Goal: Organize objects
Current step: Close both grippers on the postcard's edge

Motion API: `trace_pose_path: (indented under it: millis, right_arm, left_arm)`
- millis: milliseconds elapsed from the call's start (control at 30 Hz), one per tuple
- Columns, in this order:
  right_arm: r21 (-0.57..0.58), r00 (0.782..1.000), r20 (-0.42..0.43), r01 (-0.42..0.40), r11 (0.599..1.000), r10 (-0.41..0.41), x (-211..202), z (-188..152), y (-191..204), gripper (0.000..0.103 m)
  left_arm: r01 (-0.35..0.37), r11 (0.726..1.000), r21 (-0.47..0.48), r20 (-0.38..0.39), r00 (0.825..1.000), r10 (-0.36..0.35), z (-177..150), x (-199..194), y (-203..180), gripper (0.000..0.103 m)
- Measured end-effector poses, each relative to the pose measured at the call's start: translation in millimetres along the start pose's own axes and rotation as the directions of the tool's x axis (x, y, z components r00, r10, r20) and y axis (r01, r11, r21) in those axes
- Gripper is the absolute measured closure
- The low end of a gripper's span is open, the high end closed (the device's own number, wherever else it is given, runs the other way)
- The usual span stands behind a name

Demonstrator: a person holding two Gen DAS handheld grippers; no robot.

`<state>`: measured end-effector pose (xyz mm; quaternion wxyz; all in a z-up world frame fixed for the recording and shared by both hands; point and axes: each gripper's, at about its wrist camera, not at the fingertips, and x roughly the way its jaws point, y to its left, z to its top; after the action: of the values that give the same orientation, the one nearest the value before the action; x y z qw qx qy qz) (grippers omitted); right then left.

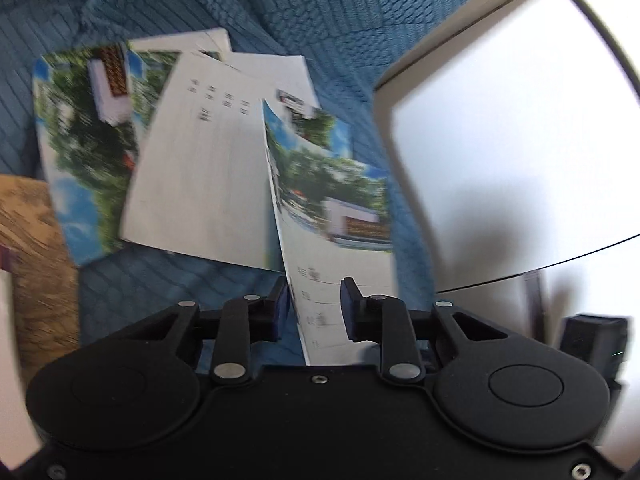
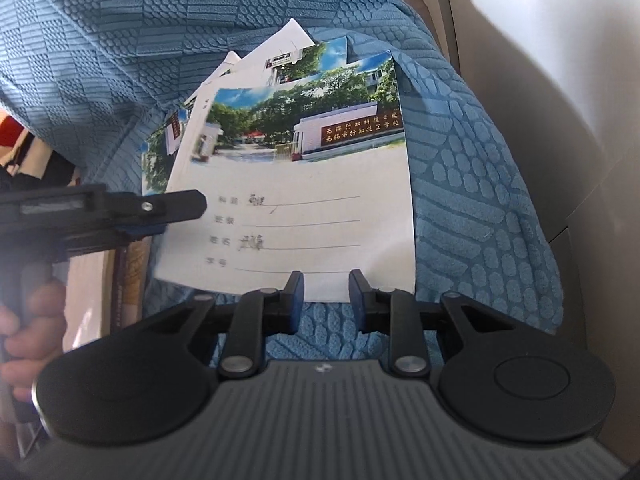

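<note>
1. Our left claw (image 1: 314, 308) has its jaws parted, with the lower edge of a notebook (image 1: 320, 216) standing on edge between the blue pads (image 1: 280, 312); we cannot tell whether the pads touch the paper. From the right wrist view the left claw (image 2: 160, 216) reaches in from the left at the notebook's (image 2: 296, 208) left edge, with a hand (image 2: 28, 332) wrapped around its handle.
2. Our right claw (image 2: 326, 300) hovers with jaws apart just below the notebook's bottom edge, holding nothing.
3. The notebook's cover shows a photo of a school gate above ruled lines with handwriting.
4. Behind it, other booklets (image 1: 192, 152) lie fanned and overlapping on a blue textured blanket (image 1: 280, 0).
5. To the right stands a white panel (image 1: 500, 140); at left is a brown book (image 1: 32, 260).
</note>
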<state>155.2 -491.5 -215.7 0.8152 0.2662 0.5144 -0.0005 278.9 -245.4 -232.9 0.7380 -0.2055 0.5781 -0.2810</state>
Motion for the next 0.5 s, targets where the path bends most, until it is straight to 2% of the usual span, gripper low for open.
trace_pose_path:
  millis: [133, 233, 367, 433, 500]
  right_arm:
    - [0.001, 1.0, 0.002, 0.0, 1.0, 0.0, 0.0, -0.7, 1.6, 0.076]
    - [0.011, 1.0, 0.003, -0.007, 1.0, 0.007, 0.2, -1.2, 0.8, 0.076]
    - [0.031, 0.999, 0.036, -0.009, 0.999, 0.008, -4.5, -4.3, -0.8, 0.073]
    - [0.045, 0.997, 0.072, -0.016, 0.999, 0.013, -11.4, -8.5, -0.6, 0.073]
    - [0.107, 0.996, 0.084, -0.05, 0.993, 0.042, -17.8, -14.4, -3.0, 0.074]
  left_arm:
    - [0.056, 0.998, -0.03, -0.055, 0.997, -0.057, 2.3, 12.5, 1.3, 0.079]
    - [0.038, 0.999, -0.033, -0.095, 0.995, -0.041, -0.8, 26.0, -0.4, 0.08]
    - [0.013, 0.999, -0.038, -0.092, 0.996, -0.016, -4.0, 30.1, -4.3, 0.098]
    - [0.014, 0.999, -0.046, -0.069, 0.998, -0.017, -3.2, 24.9, -6.5, 0.098]
    - [0.019, 0.998, -0.053, -0.053, 0.998, -0.022, -2.0, 20.4, -9.3, 0.1]
